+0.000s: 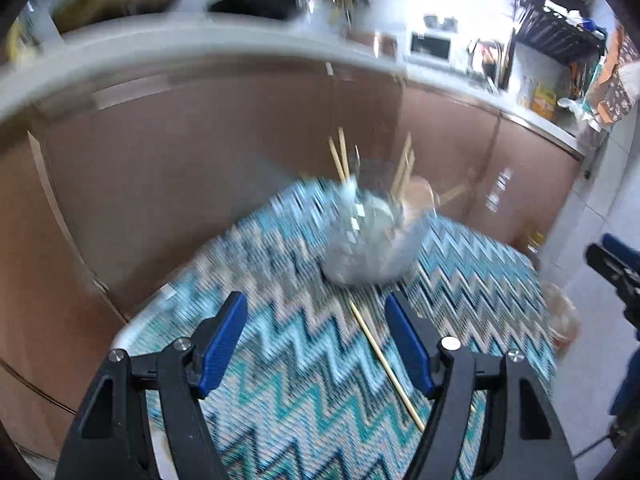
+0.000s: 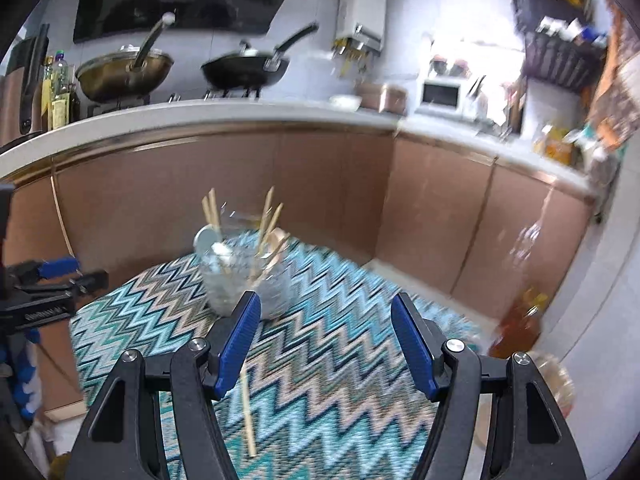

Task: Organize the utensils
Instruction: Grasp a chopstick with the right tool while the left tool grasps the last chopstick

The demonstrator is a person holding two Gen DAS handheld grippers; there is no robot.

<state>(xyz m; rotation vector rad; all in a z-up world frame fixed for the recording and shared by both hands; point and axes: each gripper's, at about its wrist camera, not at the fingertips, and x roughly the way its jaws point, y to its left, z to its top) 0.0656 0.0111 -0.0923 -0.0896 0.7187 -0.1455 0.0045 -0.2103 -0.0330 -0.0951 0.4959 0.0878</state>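
A glass jar (image 1: pixel 368 236) stands on the desk (image 1: pixel 280 360), which wears a zigzag cloth in teal, white and tan. The jar holds several wooden chopsticks (image 1: pixel 340 156) standing up and leaning outward, and some pale utensil heads too blurred to name. It sits toward the far edge of the desk, closest to the brown cabinet fronts (image 1: pixel 180 180) behind it.

One loose chopstick (image 1: pixel 386 360) lies flat on the cloth on the near side of the jar, one end almost at the jar's base, the other running out toward the near edge.

The left hand-held gripper (image 1: pixel 316 344) is released, jaws wide apart with nothing between them, on the near side of the jar; the loose chopstick lies beside its right finger. The right hand-held gripper (image 2: pixel 324 340) is also released and empty, its left finger overlapping the jar's lower side in the right wrist view; whether it touches I cannot tell.

Bare cloth spreads around the jar on its left, right and near sides. An amber bottle (image 2: pixel 520 324) stands past the desk's right edge.
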